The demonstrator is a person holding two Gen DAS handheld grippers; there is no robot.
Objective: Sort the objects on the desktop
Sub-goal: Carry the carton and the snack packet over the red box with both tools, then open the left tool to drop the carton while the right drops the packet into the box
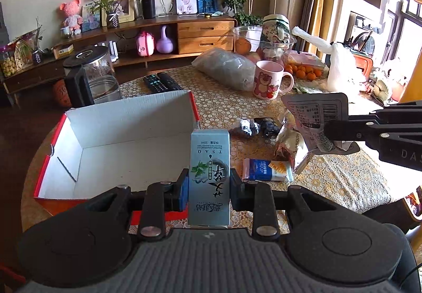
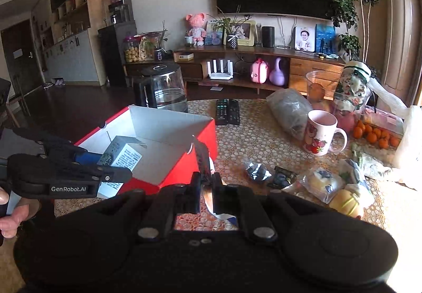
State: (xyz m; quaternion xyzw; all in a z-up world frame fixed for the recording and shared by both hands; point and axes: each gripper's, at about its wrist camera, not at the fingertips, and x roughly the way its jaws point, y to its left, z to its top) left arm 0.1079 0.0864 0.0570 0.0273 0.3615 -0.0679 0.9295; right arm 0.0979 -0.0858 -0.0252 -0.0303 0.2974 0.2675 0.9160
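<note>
Both claws carry items above the table beside the red box

The left claw (image 1: 209,183) is clamped on a pale blue carton (image 1: 209,161), low centre, before the open red box (image 1: 126,145); the right claw (image 2: 205,183) is pinched on a snack packet (image 2: 203,158), mid-frame, at the box's right wall; more packets (image 1: 266,169) lie on the table (image 1: 329,182).

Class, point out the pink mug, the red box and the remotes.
Pink mug (image 1: 266,82), left wrist view, on its bear picture.
Red box (image 1: 126,119), left wrist view, inner back wall.
Remotes (image 2: 227,111), right wrist view, keypads.

Both hand-held grippers (image 1: 209,189) (image 2: 206,189) clamped shut.
</note>
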